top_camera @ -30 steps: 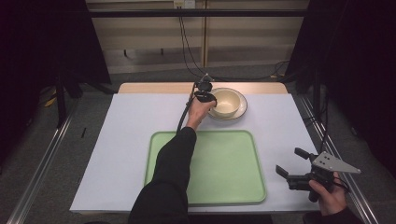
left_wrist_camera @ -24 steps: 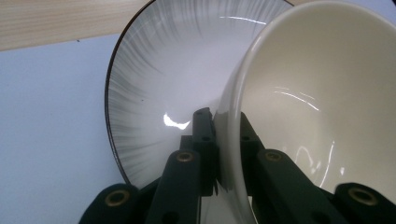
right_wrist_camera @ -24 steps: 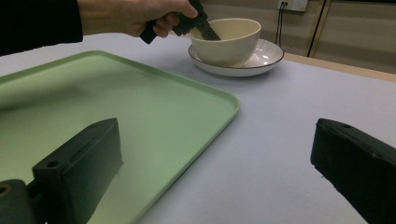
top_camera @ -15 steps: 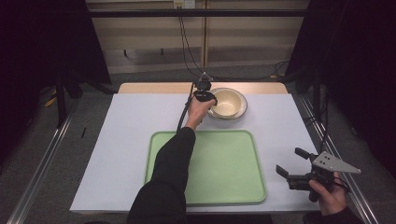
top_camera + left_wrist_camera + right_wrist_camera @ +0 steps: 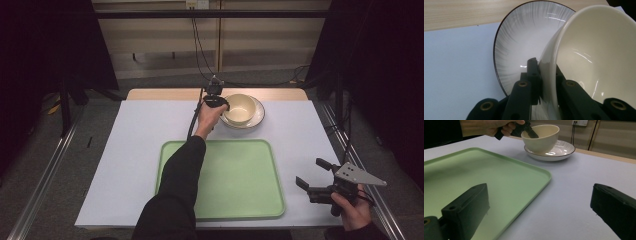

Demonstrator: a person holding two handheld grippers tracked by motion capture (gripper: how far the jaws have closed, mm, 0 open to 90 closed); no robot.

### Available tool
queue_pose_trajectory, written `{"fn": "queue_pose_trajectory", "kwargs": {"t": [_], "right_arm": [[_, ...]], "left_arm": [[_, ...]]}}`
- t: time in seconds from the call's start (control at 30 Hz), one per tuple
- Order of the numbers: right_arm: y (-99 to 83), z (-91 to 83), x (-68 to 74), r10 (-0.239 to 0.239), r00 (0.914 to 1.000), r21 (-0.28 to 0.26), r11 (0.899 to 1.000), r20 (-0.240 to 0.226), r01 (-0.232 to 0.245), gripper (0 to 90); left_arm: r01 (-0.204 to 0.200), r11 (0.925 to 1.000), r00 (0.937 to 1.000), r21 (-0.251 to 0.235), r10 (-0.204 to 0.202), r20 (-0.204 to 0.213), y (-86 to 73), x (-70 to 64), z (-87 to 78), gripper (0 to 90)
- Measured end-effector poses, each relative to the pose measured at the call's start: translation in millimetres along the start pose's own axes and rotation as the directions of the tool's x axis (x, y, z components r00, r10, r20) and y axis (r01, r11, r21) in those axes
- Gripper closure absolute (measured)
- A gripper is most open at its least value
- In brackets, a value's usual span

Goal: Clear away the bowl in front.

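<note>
A cream bowl (image 5: 240, 108) stands on a white plate with a dark rim (image 5: 256, 120) at the back of the table. My left gripper (image 5: 221, 103) is shut on the bowl's near-left rim (image 5: 554, 50), one jaw inside and one outside. In the left gripper view the plate (image 5: 521, 42) lies just behind the bowl. From the right gripper view the bowl (image 5: 541, 137) and plate (image 5: 560, 151) are far ahead, with the left hand gripping at the rim. My right gripper (image 5: 312, 175) hovers open at the front right, its fingers (image 5: 469, 207) wide apart with nothing between them.
A light green tray (image 5: 240, 180) lies in the middle front of the table, its corner (image 5: 544, 176) close to my right gripper. The white table cover (image 5: 135, 145) spreads to the left. A wooden strip (image 5: 165, 94) runs along the far edge.
</note>
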State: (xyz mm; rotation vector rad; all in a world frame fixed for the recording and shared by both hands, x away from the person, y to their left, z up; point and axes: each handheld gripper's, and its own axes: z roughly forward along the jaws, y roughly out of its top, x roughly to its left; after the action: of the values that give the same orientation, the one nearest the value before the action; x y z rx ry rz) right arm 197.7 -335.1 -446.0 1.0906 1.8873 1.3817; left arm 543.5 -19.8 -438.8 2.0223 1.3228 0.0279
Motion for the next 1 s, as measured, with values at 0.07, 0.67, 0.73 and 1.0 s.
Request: {"fn": "queue_pose_trajectory", "kwargs": {"t": [0.07, 0.67, 0.73, 1.0], "right_arm": [[0.2, -0.1, 0.0, -0.001, 1.0, -0.004, 1.0, 0.002, 0.001, 1.5], [1.3, -2.2, -0.3, 0.002, 0.9999, -0.039, 0.999, -0.011, -0.002, 1.0], [1.2, -2.0, -0.4, 0.0, 0.9999, -0.038, 0.999, -0.01, -0.001, 1.0], [1.0, -1.5, -0.2, -0.008, 1.0, -0.032, 0.999, -0.005, 0.008, 1.0]], "left_arm": [[-0.004, 0.9999, 1.0, -0.011, 0.004, 0.008, -0.8, -1.7, -3.6, 83.9], [-0.021, 0.9995, 0.999, -0.022, 0.022, 0.04, -4.7, -3.2, -26.7, 83.8], [-0.019, 0.9994, 0.9985, -0.028, 0.02, 0.051, -6.0, -1.8, -29.8, 83.8], [-0.023, 0.9991, 0.9985, -0.035, 0.025, 0.049, -11.5, -1.8, -39.2, 83.8]]}}
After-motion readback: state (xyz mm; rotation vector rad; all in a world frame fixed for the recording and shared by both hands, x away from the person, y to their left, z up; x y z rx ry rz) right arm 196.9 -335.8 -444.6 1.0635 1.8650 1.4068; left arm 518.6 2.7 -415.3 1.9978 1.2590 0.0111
